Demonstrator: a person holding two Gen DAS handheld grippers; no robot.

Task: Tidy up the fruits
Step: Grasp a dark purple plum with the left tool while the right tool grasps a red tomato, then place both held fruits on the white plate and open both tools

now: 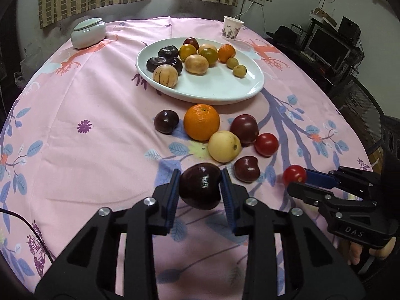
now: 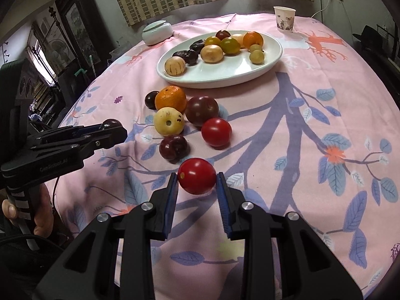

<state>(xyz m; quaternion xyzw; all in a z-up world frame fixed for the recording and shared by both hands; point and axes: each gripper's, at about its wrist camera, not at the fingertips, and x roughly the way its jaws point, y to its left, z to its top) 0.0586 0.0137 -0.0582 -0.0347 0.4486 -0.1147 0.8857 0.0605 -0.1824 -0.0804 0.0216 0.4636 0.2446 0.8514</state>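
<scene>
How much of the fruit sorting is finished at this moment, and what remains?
Done: about a dozen fruits lie on the white plate. In hand: the left gripper holds a dark plum, the right gripper a red tomato. Left: six fruits on the tablecloth, among them the orange.

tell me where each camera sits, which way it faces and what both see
Left wrist: rides the left gripper, angled down across the pink floral tablecloth toward the white oval plate; its fingers clamp a dark purple plum, right gripper at right.
Right wrist: rides the right gripper, same heading; clamps a red tomato, left gripper and a hand at left.
Shared: plate, loose fruit, paper cup.
</scene>
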